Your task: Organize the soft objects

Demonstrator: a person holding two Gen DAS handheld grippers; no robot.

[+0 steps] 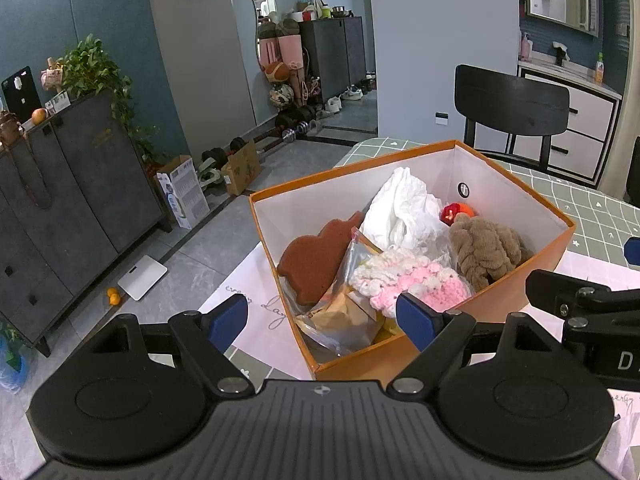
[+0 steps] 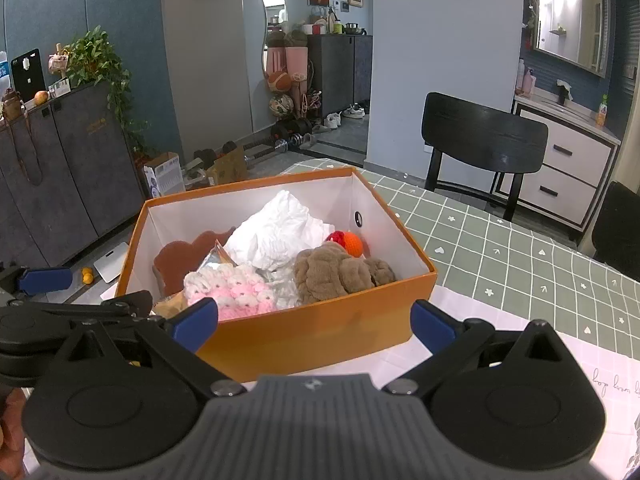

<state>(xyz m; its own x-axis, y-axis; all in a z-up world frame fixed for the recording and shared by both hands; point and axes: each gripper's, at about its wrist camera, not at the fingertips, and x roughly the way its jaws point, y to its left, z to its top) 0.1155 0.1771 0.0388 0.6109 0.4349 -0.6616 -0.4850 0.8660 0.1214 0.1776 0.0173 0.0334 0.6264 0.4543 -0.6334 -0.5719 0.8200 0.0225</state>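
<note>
Matt orange cardboard box (image 2: 304, 332), fluffy brown plush (image 2: 340, 276), pink-white crocheted yarn (image 2: 236, 292), crinkled white plastic (image 2: 280, 232)

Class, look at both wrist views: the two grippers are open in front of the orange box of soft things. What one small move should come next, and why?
Probably ease the right hand-held gripper forward and down over the pink and white knit piece. Both it and the left hand-held gripper are open and empty, and that piece lies on top, nearest the front wall of the orange box.
</note>
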